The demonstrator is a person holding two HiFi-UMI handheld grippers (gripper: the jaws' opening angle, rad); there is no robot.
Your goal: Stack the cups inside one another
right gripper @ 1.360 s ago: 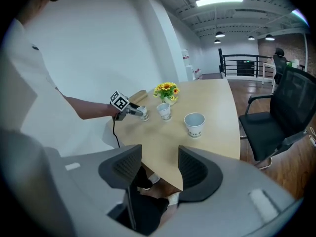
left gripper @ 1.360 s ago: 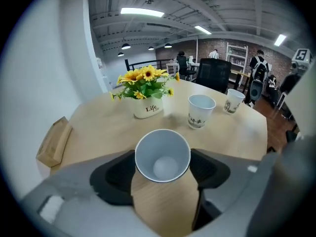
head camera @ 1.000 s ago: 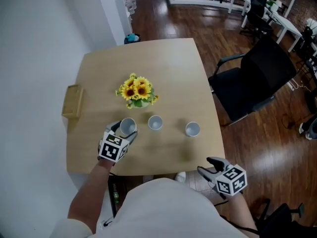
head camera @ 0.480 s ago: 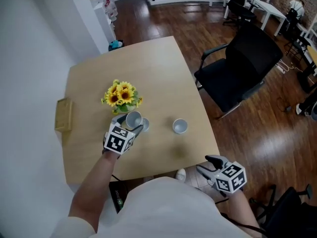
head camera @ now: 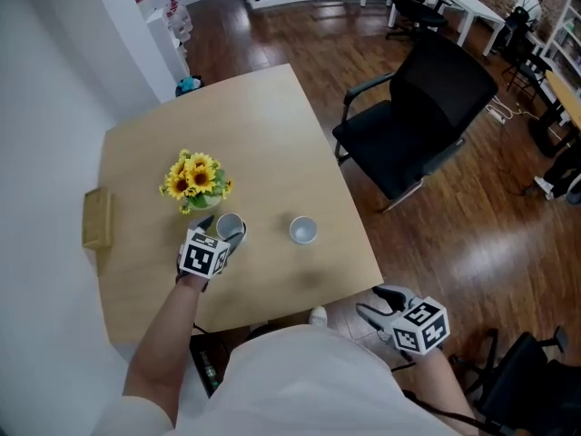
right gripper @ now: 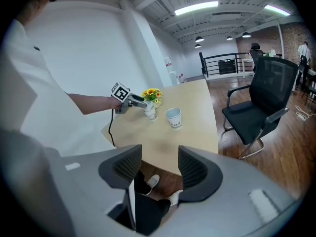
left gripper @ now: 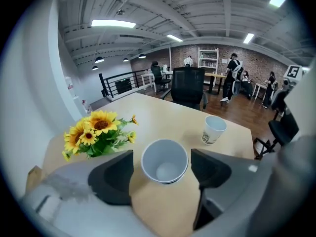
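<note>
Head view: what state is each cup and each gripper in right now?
Left gripper: jaws apart, gripping nothing.
Cup between the jaws: upright, mouth up, gaps to both jaws, a second rim showing under its own.
Lone cup: upright, mouth up, standing free on the table.
Right gripper: jaws apart, empty, off the table.

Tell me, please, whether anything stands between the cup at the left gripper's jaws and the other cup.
Nothing visible: only bare table separates the cup from the other cup; the sunflowers stand off that line.
</note>
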